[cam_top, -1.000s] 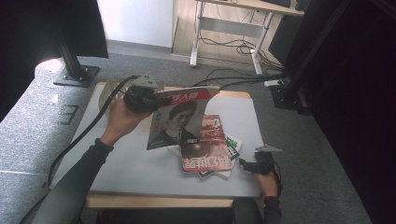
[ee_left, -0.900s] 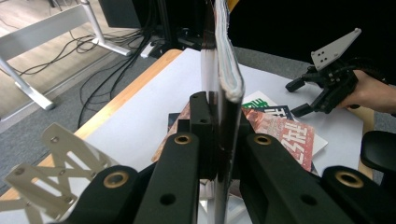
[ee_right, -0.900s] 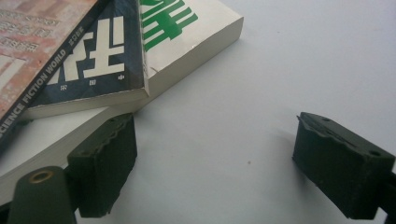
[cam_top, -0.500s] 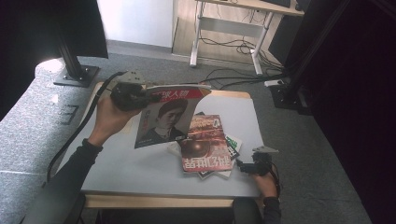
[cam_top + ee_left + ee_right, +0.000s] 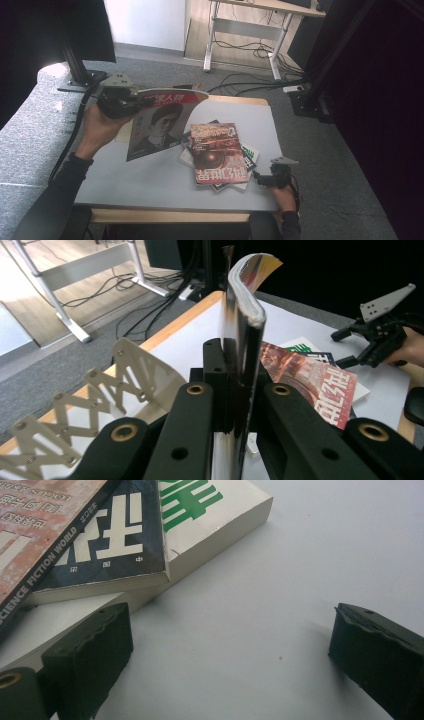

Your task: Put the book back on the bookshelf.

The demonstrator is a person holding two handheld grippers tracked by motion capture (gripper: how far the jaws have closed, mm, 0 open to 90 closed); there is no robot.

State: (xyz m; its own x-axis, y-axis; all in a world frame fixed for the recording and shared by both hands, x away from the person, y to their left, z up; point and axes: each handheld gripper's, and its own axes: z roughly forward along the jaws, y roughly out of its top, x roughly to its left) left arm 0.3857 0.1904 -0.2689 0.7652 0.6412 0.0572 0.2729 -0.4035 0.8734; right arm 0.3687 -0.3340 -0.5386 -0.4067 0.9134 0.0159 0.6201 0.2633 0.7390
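- Left tool (image 5: pixel 116 98), upper left of the high view, clamped tight on the magazine (image 5: pixel 159 124) near its spine; the magazine hangs lifted off the counter (image 5: pixel 150 182), cover with a portrait facing the camera, lower corner just above the counter surface.
- Left gripper view: magazine (image 5: pixel 243 340) edge-on, pinched between the two black jaws at centre frame, top pages curling over toward the upper right.
- Right tool (image 5: pixel 266 178), lower right of the high view, jaws wide apart with nothing between them; they were just opening a little more. It rests low at the counter's right front corner, beside the stack.
- Stack of books (image 5: pixel 217 155) centre right of the high view, lying flat, fanned at odd angles; red-brown magazine (image 5: pixel 215 150) on top, dark-covered book and white-and-green book under it.
- Right gripper view: white-and-green book (image 5: pixel 210 515) corner in the upper left, dark book (image 5: pixel 120 545) overlapping it; left jaw just beside the white book's lower edge, touching or not I cannot tell. Bare counter (image 5: pixel 260 610) between the jaws.
- Open room: wide bare counter at lower left and centre front in the high view; a narrow strip right of the stack up to the counter's right edge.
- Held magazine's lower right edge sits near the stack's upper left corner, apart.
- Wooden counter edge shows at the far and near sides.
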